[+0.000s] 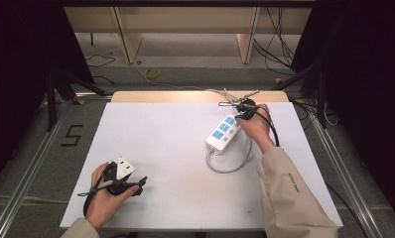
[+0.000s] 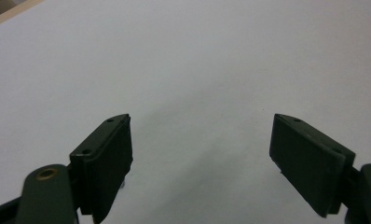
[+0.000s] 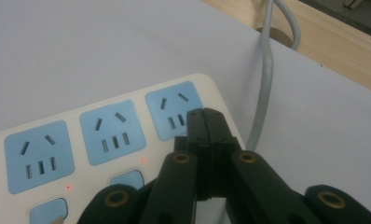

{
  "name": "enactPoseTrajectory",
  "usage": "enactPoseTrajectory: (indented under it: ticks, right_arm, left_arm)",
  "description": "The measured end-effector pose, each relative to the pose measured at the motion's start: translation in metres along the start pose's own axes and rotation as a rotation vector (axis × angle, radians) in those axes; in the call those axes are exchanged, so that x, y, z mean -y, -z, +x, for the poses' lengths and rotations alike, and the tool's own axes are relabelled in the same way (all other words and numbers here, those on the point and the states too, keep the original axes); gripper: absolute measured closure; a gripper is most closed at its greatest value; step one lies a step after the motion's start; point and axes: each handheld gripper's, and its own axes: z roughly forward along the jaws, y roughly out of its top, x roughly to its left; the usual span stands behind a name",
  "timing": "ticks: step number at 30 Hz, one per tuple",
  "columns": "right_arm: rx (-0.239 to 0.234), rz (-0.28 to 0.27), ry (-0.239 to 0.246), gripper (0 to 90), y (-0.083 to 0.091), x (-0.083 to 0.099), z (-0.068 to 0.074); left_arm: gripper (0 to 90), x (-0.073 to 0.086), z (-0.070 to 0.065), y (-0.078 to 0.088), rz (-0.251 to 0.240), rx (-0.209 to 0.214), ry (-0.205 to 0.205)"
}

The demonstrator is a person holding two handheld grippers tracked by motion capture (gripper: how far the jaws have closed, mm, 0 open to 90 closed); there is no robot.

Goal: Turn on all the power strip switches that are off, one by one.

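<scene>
Near the front left corner of the table (image 1: 161,148) I hold the left gripper (image 2: 200,154) with its jaws spread wide over the bare white top. Toward the back right edge lies the power strip (image 1: 224,132). My right gripper (image 3: 207,135) has its jaws pressed together just above the strip's end socket (image 3: 172,109), beside the grey cable (image 3: 263,93).

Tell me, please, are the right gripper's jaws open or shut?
Shut: the right gripper has its black jaws pressed together over the white power strip.
</scene>
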Motion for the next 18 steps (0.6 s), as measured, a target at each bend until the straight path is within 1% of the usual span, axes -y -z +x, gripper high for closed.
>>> enactPoseTrajectory:
  ticks: [7,15,18]
  right_arm:
    - [0.003,0.01,0.004,90.0,-0.0029,-0.0002,-0.0004]
    - [0.006,0.016,0.001,90.0,-0.0024,-0.0006,-0.0015]
    - [0.005,0.028,0.003,90.0,-0.0024,-0.0005,-0.0018]
  left_arm:
    - [21.2,-0.0002,-0.0003,-0.0001,-0.004,0.001,-0.001]
    - [21.1,-0.0002,-0.0005,-0.0001,-0.005,0.002,0.002]
    - [21.2,-0.0004,-0.0005,0.0,-0.005,0.001,0.001]
